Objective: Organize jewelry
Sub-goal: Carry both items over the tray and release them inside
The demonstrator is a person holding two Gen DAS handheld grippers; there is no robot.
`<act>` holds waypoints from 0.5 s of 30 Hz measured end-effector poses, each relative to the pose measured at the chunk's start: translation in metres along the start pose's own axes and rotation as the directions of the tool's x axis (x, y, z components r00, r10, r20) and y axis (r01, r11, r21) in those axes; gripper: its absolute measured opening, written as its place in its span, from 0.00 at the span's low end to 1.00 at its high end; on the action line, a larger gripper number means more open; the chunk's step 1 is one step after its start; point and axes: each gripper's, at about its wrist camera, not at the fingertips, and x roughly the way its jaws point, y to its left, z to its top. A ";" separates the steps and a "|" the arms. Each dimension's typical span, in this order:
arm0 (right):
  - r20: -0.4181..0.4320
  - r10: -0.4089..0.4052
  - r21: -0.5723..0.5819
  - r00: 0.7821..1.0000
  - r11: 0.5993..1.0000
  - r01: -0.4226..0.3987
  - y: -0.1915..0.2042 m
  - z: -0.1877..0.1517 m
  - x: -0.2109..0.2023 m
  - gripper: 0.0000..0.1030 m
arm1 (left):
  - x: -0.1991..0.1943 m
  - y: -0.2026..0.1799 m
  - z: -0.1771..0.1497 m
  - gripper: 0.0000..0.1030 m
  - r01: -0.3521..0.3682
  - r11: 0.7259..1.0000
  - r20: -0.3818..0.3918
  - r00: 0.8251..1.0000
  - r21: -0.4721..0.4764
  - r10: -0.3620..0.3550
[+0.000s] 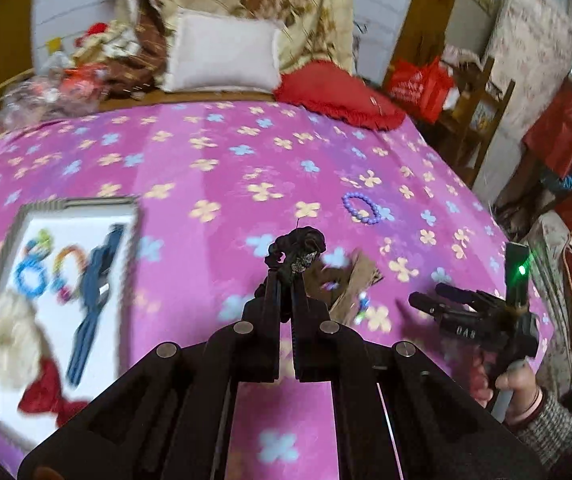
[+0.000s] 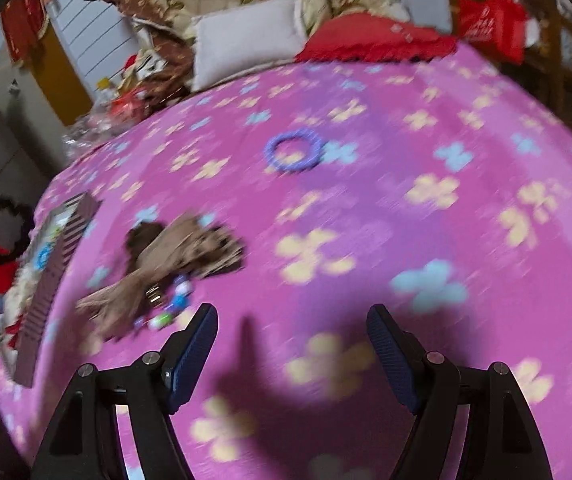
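Pinching a black scrunchie (image 1: pixel 300 250) between its closed fingers, the left gripper (image 1: pixel 288 276) is hanging over the pink flowered bedspread (image 1: pixel 213 152). To the left, a white tray (image 1: pixel 73 210) is lying flat, holding a blue beaded bracelet (image 1: pixel 29 278), a multicoloured bracelet (image 1: pixel 70 266), a blue hair clip (image 1: pixel 91 300), a cream scrunchie (image 1: pixel 7 344) and a red bow (image 1: pixel 43 394). Just right of the scrunchie, a tan hair bow (image 2: pixel 173 256) is resting on the bedspread, with a purple beaded bracelet (image 2: pixel 294 150) lying farther off. At the right, the right gripper (image 2: pixel 292 340) is holding its blue-padded fingers (image 2: pixel 193 352) spread wide and gripping nothing, above bare bedspread.
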 end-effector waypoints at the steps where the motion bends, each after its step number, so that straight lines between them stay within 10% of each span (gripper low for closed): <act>1: 0.000 0.018 0.010 1.000 1.000 -0.018 0.005 0.000 -0.003 0.72 | -0.008 0.004 -0.009 0.03 -0.012 1.000 0.019 1.000 -0.001 0.012; 11: -0.061 0.150 -0.059 0.987 0.986 -0.153 0.102 0.046 -0.011 0.72 | -0.019 0.070 -0.051 0.03 0.032 0.997 0.058 0.998 -0.074 -0.027; 15: -0.138 0.062 -0.176 0.989 0.981 -0.086 0.151 0.057 0.023 0.62 | -0.028 0.108 -0.052 0.03 0.036 0.991 0.080 0.996 -0.132 -0.025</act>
